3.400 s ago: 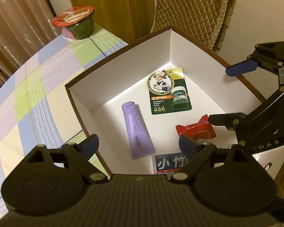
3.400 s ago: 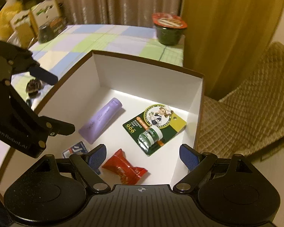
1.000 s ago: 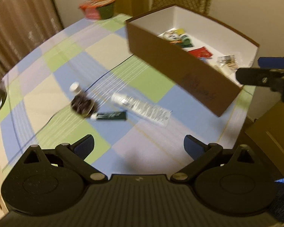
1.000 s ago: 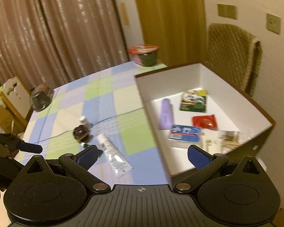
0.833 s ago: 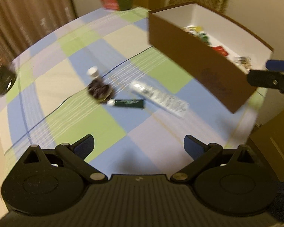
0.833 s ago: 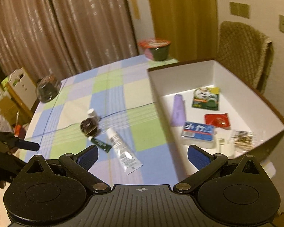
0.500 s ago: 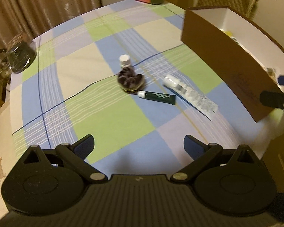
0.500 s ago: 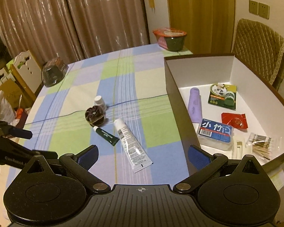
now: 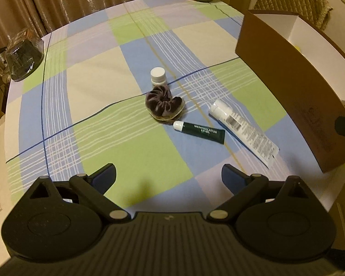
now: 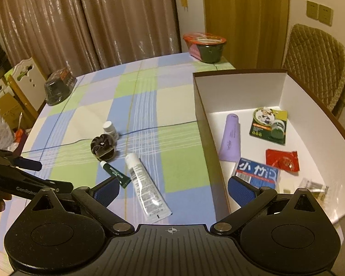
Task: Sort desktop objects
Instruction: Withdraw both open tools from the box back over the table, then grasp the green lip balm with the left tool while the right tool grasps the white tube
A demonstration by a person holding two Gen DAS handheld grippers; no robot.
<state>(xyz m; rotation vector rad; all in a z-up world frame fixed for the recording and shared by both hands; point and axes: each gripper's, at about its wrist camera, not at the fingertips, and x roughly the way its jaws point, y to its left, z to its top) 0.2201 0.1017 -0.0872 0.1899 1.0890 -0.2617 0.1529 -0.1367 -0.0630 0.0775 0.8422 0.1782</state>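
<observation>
Both left tongs (image 9: pixel 168 177) and right tongs (image 10: pixel 173 188) hang spread wide and empty above the bench (image 9: pixel 99 73). Four things remain outside the box (image 10: pixel 246 92): a white-capped bottle (image 9: pixel 158 76), a dark scrunchie (image 9: pixel 164 104) touching it, a green Mentholatum tube (image 9: pixel 199 132) and a white tube (image 9: pixel 242 130), clustered toward 12 o'clock of the left tongs. The box, at 2 o'clock, holds the purple tube (image 10: pixel 230 138) and packets, seemingly sorted.

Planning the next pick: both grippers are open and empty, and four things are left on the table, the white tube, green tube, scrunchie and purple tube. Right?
Not quite. The purple tube is already in the box, as the right wrist view shows. The fourth thing left on the table is a small bottle behind the scrunchie. The rest holds: white tube, green tube, both grippers open and empty.
</observation>
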